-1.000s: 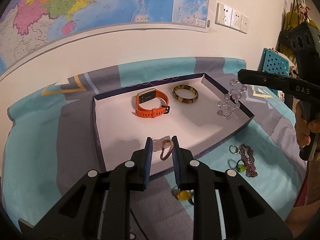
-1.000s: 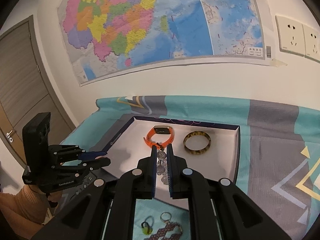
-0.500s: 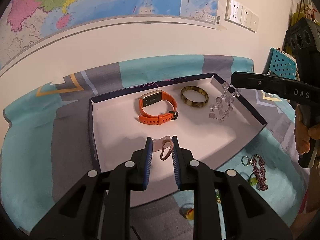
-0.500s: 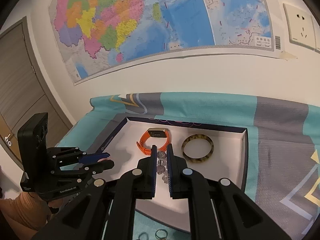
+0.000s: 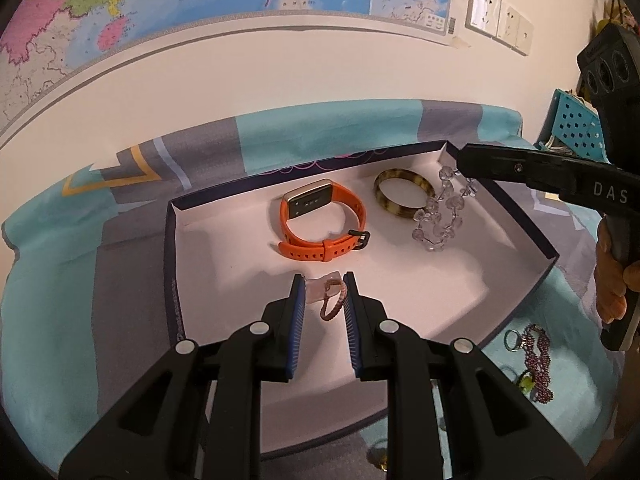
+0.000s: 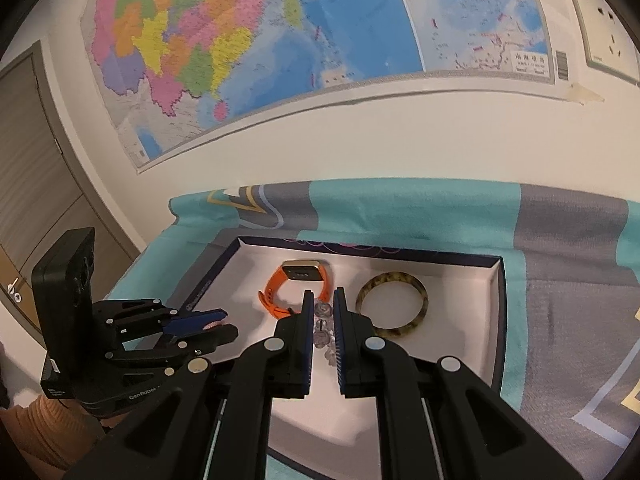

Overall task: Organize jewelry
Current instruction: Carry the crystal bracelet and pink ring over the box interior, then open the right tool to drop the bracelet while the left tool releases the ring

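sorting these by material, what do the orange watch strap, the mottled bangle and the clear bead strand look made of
Orange watch strap: likely silicone, matte, with punched holes. Mottled bangle: probably resin or acetate, glossy tortoiseshell pattern. Clear bead strand: glass, crystal or plastic; translucent, faceted glints.

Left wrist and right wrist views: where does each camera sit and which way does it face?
Left wrist: on the left gripper, holding a pink bracelet over the tray; the right gripper shows.
Right wrist: on the right gripper, holding a clear bead bracelet; the left gripper and a sleeve show.
Shared: tray, orange watch, bangle.
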